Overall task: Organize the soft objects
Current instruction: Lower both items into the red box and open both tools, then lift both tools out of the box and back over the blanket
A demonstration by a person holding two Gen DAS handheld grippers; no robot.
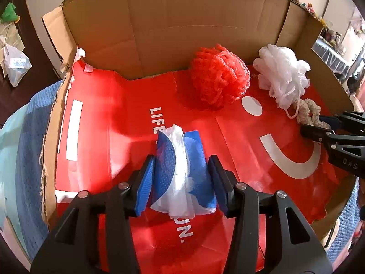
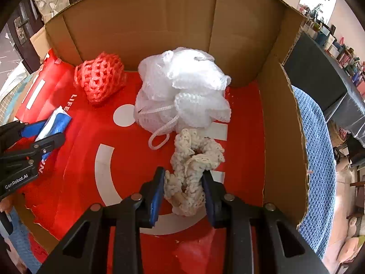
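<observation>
Four soft things sit in the box (image 1: 205, 22). My left tongs (image 1: 182, 178) are a bit open around the blue-white bag (image 1: 182, 171) at 6 o'clock. My right tongs (image 2: 183, 187) pinch the cream scrunchie (image 2: 194, 166); letting go is left

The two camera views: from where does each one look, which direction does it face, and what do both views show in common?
Left wrist: on the left gripper, facing steeply down into the cardboard box at the blue-white bundle between its fingers.
Right wrist: on the right gripper, facing down at the cream scrunchie it pinches.
Shared: red loofah, white loofah, red liner, and each other's gripper.
</observation>
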